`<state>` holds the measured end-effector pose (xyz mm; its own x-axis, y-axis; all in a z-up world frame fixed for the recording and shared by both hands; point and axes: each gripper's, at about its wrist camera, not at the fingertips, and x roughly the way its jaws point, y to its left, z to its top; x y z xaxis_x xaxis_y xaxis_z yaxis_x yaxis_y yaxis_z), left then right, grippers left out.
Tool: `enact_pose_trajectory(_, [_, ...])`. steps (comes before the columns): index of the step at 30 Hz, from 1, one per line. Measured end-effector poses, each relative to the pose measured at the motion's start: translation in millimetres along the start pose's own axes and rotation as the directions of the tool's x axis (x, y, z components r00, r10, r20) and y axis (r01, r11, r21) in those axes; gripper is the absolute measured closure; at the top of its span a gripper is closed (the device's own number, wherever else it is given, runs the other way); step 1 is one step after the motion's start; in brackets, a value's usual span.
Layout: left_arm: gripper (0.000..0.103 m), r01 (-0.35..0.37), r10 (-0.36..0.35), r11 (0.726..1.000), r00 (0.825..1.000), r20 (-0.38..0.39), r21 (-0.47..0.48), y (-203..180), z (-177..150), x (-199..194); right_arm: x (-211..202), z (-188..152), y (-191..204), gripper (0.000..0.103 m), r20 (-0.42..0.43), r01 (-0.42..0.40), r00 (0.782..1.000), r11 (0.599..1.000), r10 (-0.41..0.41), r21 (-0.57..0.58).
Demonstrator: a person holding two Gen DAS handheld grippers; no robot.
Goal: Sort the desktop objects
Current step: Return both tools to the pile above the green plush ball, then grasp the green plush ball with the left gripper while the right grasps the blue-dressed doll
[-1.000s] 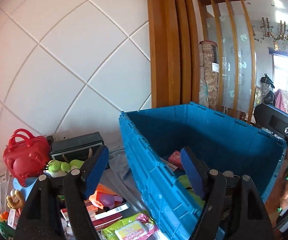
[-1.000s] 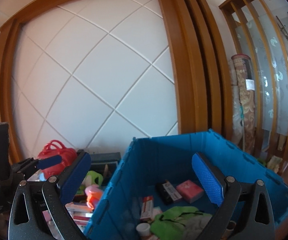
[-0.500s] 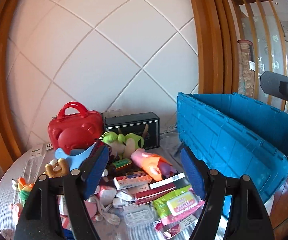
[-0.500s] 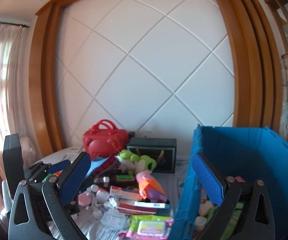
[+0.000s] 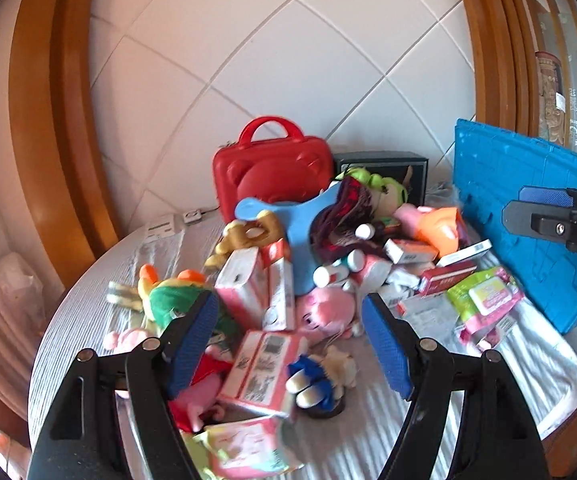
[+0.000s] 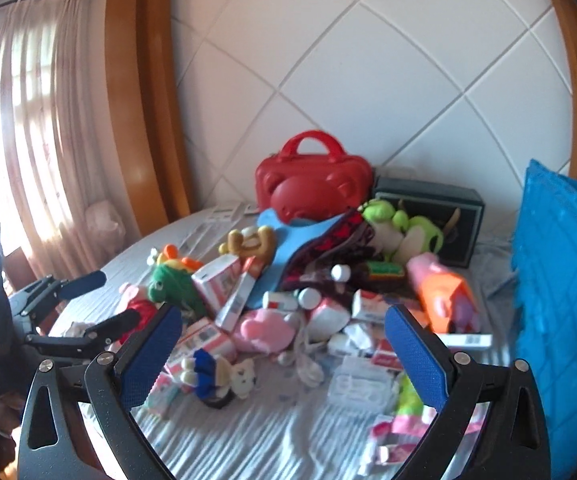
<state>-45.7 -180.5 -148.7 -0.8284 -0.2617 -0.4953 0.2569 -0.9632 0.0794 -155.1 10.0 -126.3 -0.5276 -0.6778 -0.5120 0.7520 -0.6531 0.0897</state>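
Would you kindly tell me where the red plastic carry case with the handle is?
In both wrist views the red plastic carry case stands upright at the back against the white wall, left of the dark box.

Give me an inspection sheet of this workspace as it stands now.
Surface: round table under a pale striped cloth.
Job's things: mixed pile; red case at the back, pink-and-white cartons, plush toys, wipes pack.
Clutter: dark box behind the green plush.
Grippers: left gripper open, empty; right gripper open, empty.
Cables: white cord looped in the pile.
Surroundings: blue crate at the right, tiled wall, curtain.
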Motion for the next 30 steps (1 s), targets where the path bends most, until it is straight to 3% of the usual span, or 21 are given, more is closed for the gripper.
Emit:
enact_pose_trajectory(4, [0.029, -0.031, 0.030, 0.999, 0.997, -0.066, -0.009, 47.9, -39.4, 0.4, 50.5, -24.8, 37.0, 0.000, -0.137, -0.016, 0.990, 1.000, 0.015, -0.002])
enact_pose_trajectory(11, [0.029, -0.031, 0.015, 0.997, 0.978, -0.207, -0.072, 103.3, -98.6, 11.6, 104.6, -55.7, 80.6, 0.000, -0.249, -0.038, 0.968, 0.999, 0.038, 0.004])
enact_pose_trajectory(19, [0.029, 0.006, -0.053, 0.988, 0.954, -0.297, -0.157, 123.5, -135.3, 43.3, 135.8, -75.3, 91.9, 0.000, -0.328, -0.035, 0.944, 0.999, 0.037, 0.013])
enact_pose_trajectory(22, [0.029, 0.011, -0.069, 0.986, 0.936, -0.346, -0.166, 125.0, -149.2, 59.8, 142.0, -78.7, 91.8, 0.000, -0.354, -0.033, 0.934, 0.999, 0.042, 0.032])
enact_pose_trajectory(25, [0.029, 0.028, -0.099, 0.977, 0.936, -0.337, -0.210, 127.9, -155.0, 66.2, 146.2, -81.4, 97.4, 0.000, -0.364, -0.047, 0.930, 0.999, 0.046, 0.006])
enact_pose_trajectory(28, [0.029, 0.012, -0.073, 0.985, 0.932, -0.356, -0.170, 128.8, -158.5, 78.8, 155.2, -84.4, 100.6, 0.000, -0.373, -0.061, 0.926, 0.998, 0.061, 0.014])
enact_pose_trajectory(30, [0.029, 0.021, -0.089, 0.981, 0.931, -0.355, -0.193, 134.6, -158.7, 83.1, 163.1, -86.1, 102.7, 0.000, -0.377, -0.061, 0.924, 0.998, 0.064, 0.021])
